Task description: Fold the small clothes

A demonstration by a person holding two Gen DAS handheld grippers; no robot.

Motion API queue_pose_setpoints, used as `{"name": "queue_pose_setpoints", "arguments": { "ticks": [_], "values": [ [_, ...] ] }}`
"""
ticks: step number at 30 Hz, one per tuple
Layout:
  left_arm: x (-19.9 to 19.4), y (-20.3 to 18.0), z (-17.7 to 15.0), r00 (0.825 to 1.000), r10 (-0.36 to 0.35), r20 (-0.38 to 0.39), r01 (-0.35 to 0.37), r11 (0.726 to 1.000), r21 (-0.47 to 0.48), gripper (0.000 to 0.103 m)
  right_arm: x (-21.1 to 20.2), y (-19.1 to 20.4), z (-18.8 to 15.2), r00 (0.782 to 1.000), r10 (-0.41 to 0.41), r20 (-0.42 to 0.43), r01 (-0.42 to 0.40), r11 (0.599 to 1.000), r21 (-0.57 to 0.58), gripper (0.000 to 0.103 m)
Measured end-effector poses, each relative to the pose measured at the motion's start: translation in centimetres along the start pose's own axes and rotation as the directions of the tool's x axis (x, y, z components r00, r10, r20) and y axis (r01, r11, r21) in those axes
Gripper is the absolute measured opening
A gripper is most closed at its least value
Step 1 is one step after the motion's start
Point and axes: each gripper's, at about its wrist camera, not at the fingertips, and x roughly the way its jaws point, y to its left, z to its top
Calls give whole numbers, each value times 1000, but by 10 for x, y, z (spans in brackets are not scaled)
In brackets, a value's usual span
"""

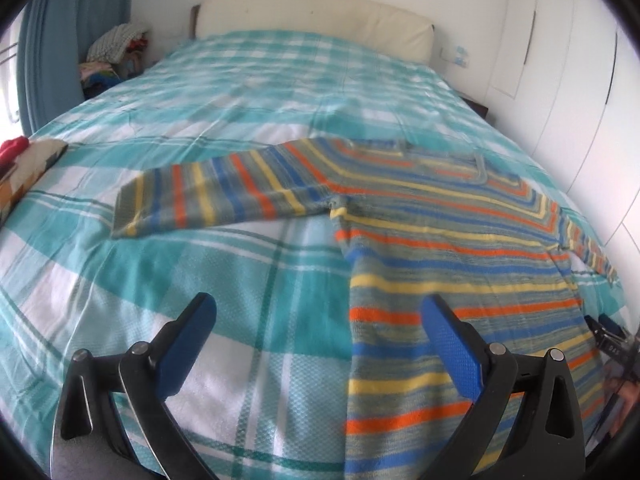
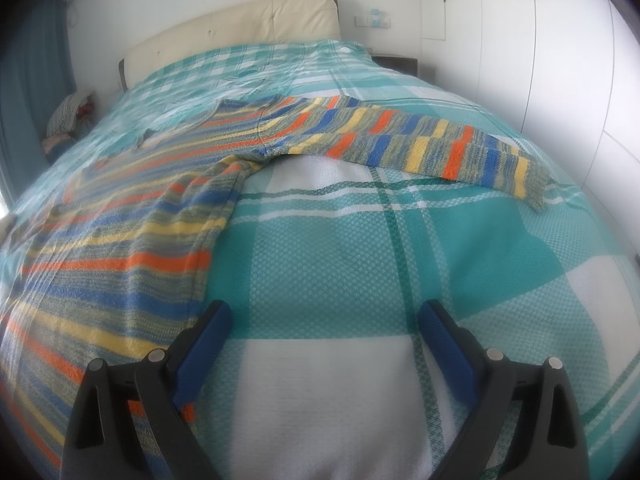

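A small striped knit sweater [image 1: 448,240] in orange, blue, yellow and grey lies flat on the bed, both sleeves spread out sideways. It also shows in the right wrist view [image 2: 132,220]. My left gripper [image 1: 320,312] is open and empty, low over the sweater's left bottom edge; its right finger is over the knit. My right gripper [image 2: 324,316] is open and empty, over the bedspread just right of the sweater's bottom right edge. The right gripper shows at the far right of the left wrist view [image 1: 608,336].
The bed has a teal and white plaid bedspread [image 1: 224,264] and a cream headboard [image 1: 312,20]. Folded clothes [image 1: 24,164] lie at the left edge. A pile of things [image 1: 116,48] stands by the blue curtain. White wardrobes [image 2: 560,60] stand on the right.
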Motion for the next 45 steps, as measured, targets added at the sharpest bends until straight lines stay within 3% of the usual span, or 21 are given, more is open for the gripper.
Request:
{"name": "queue_pose_setpoints", "arguments": {
  "ticks": [45],
  "values": [
    [7,6,-4,1000,19,-15,-19,999,-27,102,-1,1,0,1000,-2,4,2,1000,2,95]
  ]
}}
